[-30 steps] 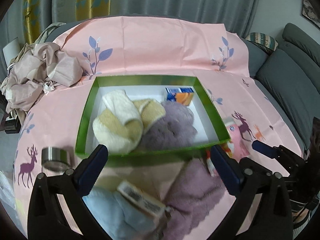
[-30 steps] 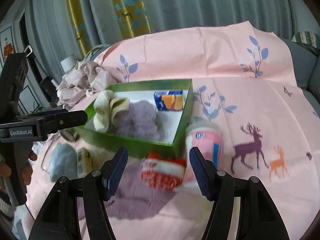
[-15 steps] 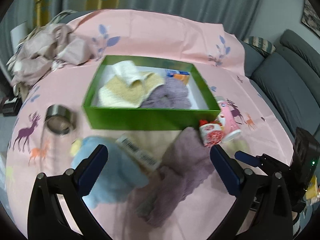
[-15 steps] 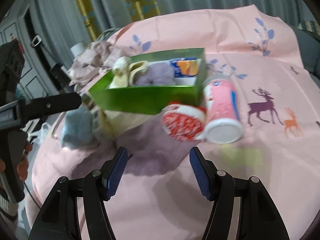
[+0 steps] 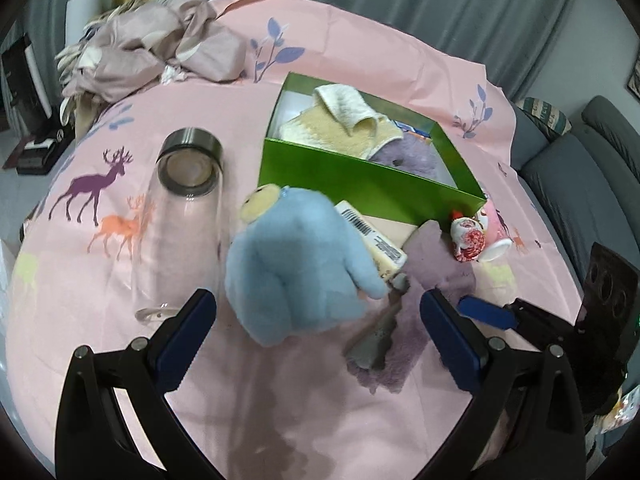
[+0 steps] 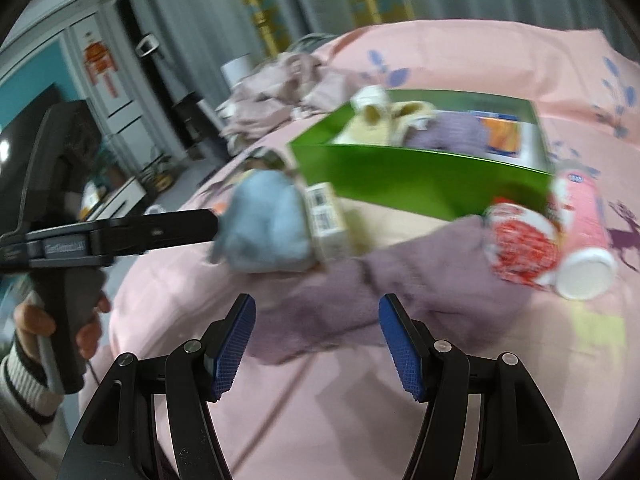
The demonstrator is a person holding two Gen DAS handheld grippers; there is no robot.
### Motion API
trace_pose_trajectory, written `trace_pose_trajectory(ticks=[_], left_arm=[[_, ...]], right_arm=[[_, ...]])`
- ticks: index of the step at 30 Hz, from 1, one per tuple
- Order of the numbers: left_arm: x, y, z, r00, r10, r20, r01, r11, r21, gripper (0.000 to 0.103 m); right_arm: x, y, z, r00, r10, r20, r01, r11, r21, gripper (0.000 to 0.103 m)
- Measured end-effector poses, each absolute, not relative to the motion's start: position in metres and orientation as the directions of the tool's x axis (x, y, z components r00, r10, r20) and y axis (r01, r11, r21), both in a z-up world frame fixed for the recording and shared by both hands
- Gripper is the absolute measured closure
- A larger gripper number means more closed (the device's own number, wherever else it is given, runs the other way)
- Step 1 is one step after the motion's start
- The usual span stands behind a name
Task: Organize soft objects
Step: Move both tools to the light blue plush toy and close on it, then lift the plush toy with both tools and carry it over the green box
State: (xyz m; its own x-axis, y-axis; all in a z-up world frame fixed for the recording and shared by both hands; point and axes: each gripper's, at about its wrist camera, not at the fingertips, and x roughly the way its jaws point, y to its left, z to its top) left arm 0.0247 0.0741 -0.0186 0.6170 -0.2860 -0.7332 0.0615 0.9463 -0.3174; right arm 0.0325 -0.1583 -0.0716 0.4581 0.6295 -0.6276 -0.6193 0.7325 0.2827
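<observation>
A blue plush toy (image 5: 296, 268) lies on the pink cloth in front of the green box (image 5: 360, 184). My left gripper (image 5: 316, 320) is open just short of the toy, empty. A purple fuzzy cloth (image 5: 424, 280) lies to the toy's right. In the right wrist view my right gripper (image 6: 316, 332) is open and empty just before the purple cloth (image 6: 384, 284), with the blue toy (image 6: 268, 228) to the left. The green box (image 6: 416, 180) holds a cream towel (image 5: 344, 120) and another purple soft item (image 5: 408, 156).
A glass bottle (image 5: 180, 220) lies left of the toy. A flat barcoded packet (image 5: 372, 236) rests between toy and cloth. A red-white cup (image 5: 466, 236) and a pink bottle (image 6: 584, 236) lie by the box's right corner. Crumpled fabric (image 5: 152, 52) sits far left. A sofa (image 5: 580, 168) is at the right.
Both grippers have pulled back from the box and swung left. The blue toy now sits centred before my left gripper, the purple cloth before my right. Both stay open.
</observation>
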Motion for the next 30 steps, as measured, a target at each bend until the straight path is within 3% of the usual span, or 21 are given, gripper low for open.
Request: trace_pose_trajectory(ticks=[19, 28, 30], left_arm=[[0.067, 0.079, -0.038, 0.529, -0.384, -0.757, 0.055, 0.906, -0.42, 0.002], [0.076, 0.077, -0.043, 0.52, -0.345, -0.781, 0.039, 0.923, -0.382, 0.019], [0.074, 0.074, -0.044, 0.524, -0.327, -0.786, 0.042, 0.932, -0.359, 0.031]], right_arm=[[0.081, -0.092, -0.093, 0.326, 0.693, -0.643, -0.636, 0.664, 0.393, 0.037], [0.09, -0.075, -0.096, 0.308, 0.699, -0.646, -0.63, 0.658, 0.412, 0.036], [0.089, -0.076, -0.096, 0.31, 0.699, -0.644, -0.629, 0.659, 0.412, 0.038]])
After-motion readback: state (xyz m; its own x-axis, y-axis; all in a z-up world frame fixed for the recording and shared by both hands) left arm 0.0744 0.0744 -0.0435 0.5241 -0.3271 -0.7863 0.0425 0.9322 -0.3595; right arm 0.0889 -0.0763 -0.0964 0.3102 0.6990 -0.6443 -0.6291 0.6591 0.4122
